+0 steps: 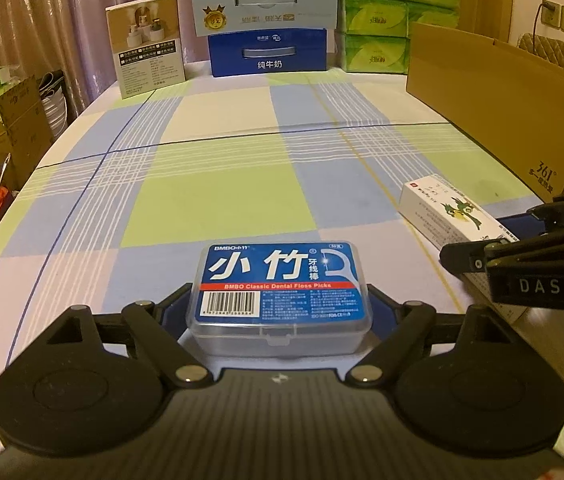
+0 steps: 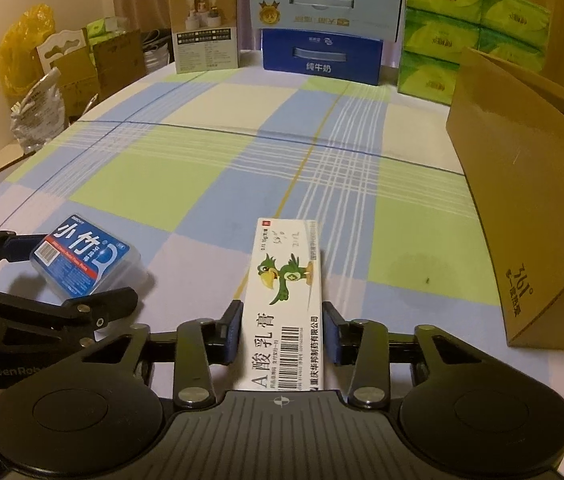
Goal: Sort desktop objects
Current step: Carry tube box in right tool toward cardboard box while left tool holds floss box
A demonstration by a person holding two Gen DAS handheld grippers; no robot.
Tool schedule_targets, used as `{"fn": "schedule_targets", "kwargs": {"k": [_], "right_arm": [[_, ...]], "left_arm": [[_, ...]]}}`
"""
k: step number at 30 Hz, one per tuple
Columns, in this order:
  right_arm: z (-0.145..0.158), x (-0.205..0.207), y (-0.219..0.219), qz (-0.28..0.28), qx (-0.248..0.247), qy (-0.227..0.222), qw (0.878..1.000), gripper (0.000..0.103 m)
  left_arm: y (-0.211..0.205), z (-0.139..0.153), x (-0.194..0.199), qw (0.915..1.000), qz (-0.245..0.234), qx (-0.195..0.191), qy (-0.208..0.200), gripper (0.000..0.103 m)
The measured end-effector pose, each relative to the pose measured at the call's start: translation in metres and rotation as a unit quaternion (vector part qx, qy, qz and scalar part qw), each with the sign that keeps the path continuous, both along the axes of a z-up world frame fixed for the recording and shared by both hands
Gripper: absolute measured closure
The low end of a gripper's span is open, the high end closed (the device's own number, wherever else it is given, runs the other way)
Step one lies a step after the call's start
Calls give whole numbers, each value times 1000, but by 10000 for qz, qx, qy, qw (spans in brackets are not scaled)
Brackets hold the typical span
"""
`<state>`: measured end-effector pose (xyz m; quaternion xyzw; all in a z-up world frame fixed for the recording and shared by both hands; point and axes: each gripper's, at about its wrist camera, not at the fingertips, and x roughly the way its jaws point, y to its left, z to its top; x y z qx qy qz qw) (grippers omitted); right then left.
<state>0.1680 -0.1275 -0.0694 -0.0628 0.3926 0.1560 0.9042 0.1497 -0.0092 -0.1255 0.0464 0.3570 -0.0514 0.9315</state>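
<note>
A clear plastic box of dental floss picks (image 1: 279, 284) with a blue label sits between the fingers of my left gripper (image 1: 279, 302), whose blue pads press its two sides. A long white ointment carton (image 2: 286, 300) with a green bird on it lies lengthwise in my right gripper (image 2: 282, 314), pads against both long sides. Both items are low over the checked tablecloth (image 2: 209, 184). In the right wrist view the floss box (image 2: 81, 262) appears at the left, tilted. The carton (image 1: 450, 212) shows at the right of the left wrist view.
An open brown cardboard box (image 2: 522, 200) stands along the table's right side. At the far edge stand stacked blue milk cartons (image 1: 267, 24), a small beige product box (image 1: 147, 46) and green tissue packs (image 1: 378, 16). Boxes and bags crowd the floor at the left.
</note>
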Motion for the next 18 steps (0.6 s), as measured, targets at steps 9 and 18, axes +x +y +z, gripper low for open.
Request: {"fn": "schedule_targets", "kwargs": {"k": [9,18], "right_arm": [[2,-1,-1,-4,20,30,10000,67],[5,-1,-3,-93,124,25,9999,67]], "left_arm": [[-5,2,-2,9999,-86,70,10,20],[-5,3,-2,9999,-65,-6,82,20]]}}
